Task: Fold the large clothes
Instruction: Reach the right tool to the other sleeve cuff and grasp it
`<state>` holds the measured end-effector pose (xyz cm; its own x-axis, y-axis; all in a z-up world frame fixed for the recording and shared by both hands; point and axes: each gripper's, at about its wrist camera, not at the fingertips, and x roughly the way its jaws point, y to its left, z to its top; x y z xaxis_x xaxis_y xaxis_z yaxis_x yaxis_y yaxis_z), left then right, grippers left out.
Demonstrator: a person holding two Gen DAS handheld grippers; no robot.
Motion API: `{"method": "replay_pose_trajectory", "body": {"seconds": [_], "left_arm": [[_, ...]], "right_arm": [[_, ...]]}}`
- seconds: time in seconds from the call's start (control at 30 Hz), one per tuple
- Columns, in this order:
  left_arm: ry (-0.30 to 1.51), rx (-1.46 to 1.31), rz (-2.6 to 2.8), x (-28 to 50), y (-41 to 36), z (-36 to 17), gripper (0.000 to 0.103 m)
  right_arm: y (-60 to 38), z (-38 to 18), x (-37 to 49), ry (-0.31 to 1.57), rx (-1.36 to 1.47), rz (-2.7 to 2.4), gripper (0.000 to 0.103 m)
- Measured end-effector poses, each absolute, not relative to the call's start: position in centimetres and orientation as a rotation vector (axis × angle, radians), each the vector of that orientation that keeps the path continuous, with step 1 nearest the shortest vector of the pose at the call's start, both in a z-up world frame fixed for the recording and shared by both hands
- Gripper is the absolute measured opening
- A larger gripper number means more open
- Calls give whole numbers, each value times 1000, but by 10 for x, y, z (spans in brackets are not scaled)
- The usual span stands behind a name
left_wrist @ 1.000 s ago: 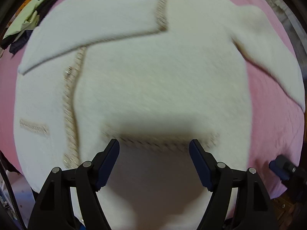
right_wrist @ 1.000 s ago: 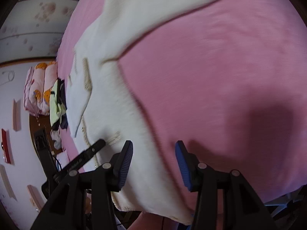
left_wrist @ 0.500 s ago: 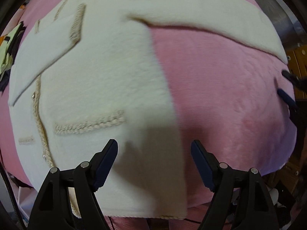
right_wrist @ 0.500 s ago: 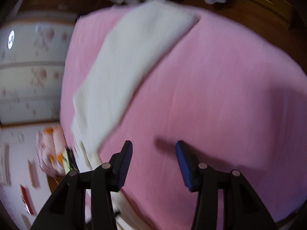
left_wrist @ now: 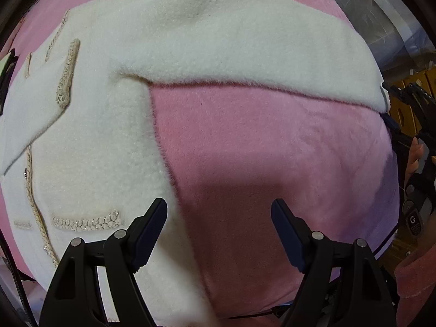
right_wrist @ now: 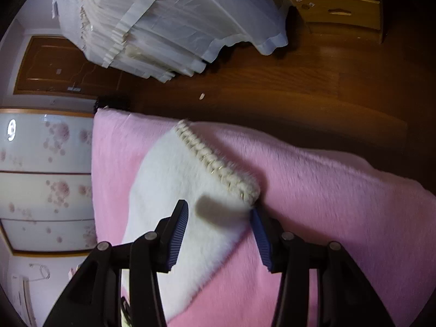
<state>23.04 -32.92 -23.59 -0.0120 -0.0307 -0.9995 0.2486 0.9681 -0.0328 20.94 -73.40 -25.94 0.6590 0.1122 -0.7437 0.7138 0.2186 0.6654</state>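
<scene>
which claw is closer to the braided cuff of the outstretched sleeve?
Right. Right claw sits open at the cuff; left claw hangs open by the jacket body's side edge, apart from it.

A cream fleece cardigan [left_wrist: 114, 125] lies flat, front up, with braided beige trim along its placket and pocket tops. One sleeve [left_wrist: 32, 109] is folded across the chest; the other sleeve [left_wrist: 245, 54] stretches straight out sideways, ending in a braided cuff [right_wrist: 215, 163] near the bedding's edge.
</scene>
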Motion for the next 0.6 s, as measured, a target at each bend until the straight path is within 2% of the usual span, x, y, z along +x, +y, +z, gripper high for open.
{"method": "replay_pose_trajectory", "body": {"seconds": [0.1,0.13,0.27,0.4,0.6], "left_arm": [[1580,125,-192,235,-313,-244,77],[1579,110,-183,238,-308,-243,77],[1556,42,-141,232,-283,-241,77],[1539,2,-123,223,-248,-240,77],[1568,-91,-65,211,-205,-237,77]], "right_arm": [[-740,-259,212,774,1312,-502,49],[-738,-258,211,766,1307,-513,45],[-732,-251,193,702,1316,-599,12],[-714,-225,185,587,1253,-641,11],[-662,-137,206,455,959,-585,10]]}}
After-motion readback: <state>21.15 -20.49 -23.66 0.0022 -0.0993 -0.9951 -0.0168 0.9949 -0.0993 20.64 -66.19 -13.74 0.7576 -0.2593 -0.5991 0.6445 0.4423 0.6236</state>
